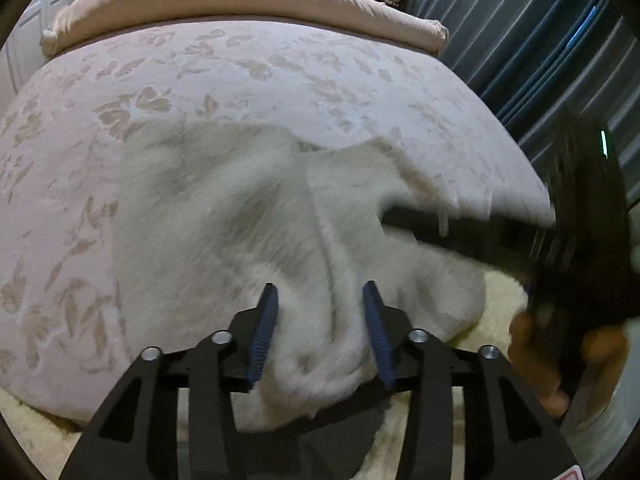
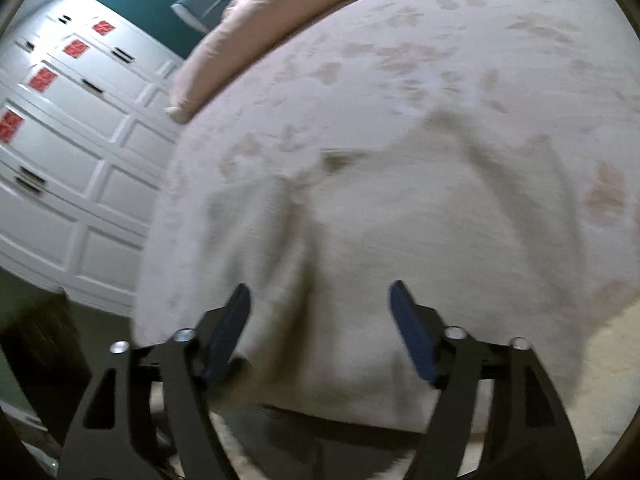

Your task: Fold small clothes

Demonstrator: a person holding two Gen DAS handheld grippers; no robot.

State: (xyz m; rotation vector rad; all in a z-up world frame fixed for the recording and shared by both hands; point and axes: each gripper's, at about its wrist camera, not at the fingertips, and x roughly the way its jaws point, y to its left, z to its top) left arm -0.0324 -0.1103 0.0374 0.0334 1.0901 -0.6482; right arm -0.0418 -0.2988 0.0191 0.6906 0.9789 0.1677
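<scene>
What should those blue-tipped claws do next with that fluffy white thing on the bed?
Probably close the left gripper: its fingers stand apart around a bunched ridge of the white garment, which lies rumpled on the bed. The right gripper is open too.

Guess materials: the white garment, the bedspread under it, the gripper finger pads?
White garment: soft fuzzy knit or fleece, matte, nap visible. Bedspread: pale pink woven fabric, tonal floral pattern, probably jacquard. Finger pads: blue, ribbed, likely rubber or plastic.
</scene>
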